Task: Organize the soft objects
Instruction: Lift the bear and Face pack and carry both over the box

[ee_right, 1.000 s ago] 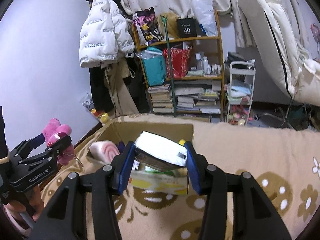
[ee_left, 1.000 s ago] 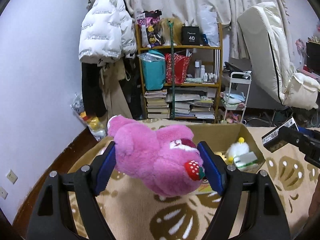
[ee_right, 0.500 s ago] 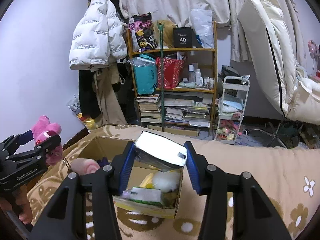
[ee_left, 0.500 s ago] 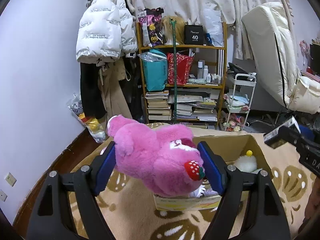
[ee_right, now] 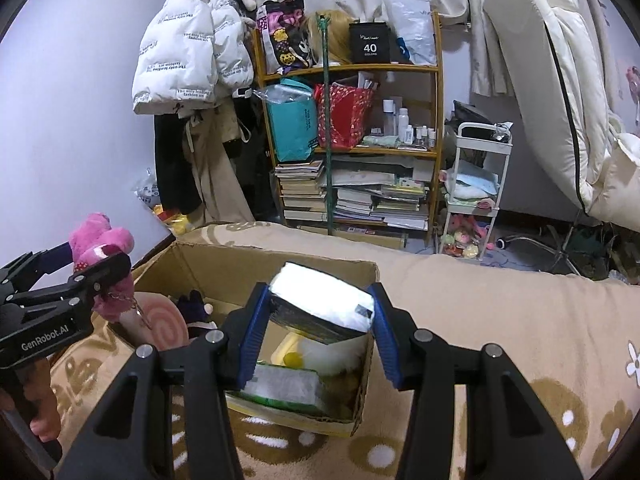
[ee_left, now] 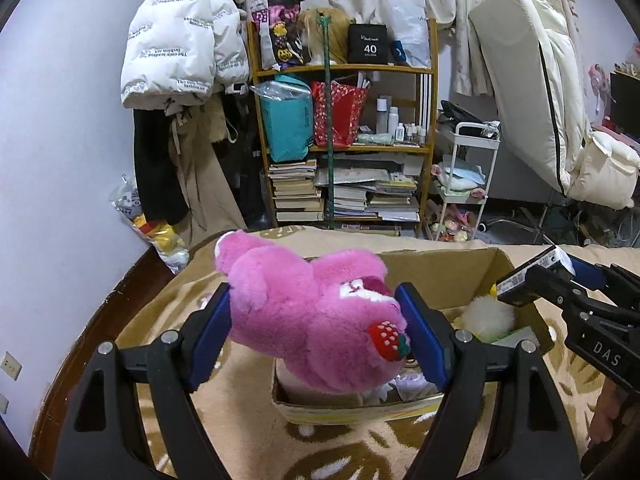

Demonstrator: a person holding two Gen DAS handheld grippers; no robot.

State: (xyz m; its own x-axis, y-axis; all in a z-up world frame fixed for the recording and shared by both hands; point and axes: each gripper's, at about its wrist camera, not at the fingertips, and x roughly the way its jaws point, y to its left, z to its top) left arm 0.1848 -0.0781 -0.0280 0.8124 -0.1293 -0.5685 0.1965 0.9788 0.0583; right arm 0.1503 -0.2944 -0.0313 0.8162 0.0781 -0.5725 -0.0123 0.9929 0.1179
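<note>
My left gripper [ee_left: 316,336] is shut on a pink plush bear [ee_left: 308,316] with a strawberry on it and holds it above the left end of an open cardboard box [ee_left: 448,272]. My right gripper [ee_right: 316,332] is shut on a white and dark soft pack [ee_right: 320,306] and holds it above the right end of the same box [ee_right: 240,276]. In the box lie a pink swirl cushion [ee_right: 160,322], a dark plush [ee_right: 192,308], a white fluffy toy [ee_left: 486,316] and a green pack [ee_right: 284,386]. The bear also shows in the right wrist view [ee_right: 100,246].
The box stands on a beige bedspread with brown flower prints [ee_right: 500,320]. Behind it are a cluttered wooden shelf [ee_left: 344,144], a white puffer jacket on the wall [ee_left: 180,40], a white trolley [ee_left: 468,184] and a propped cream mattress [ee_left: 532,100].
Both grippers have moved forward over the box with their loads. The box now lies directly under the bear and the pack. Both grips are unchanged.
</note>
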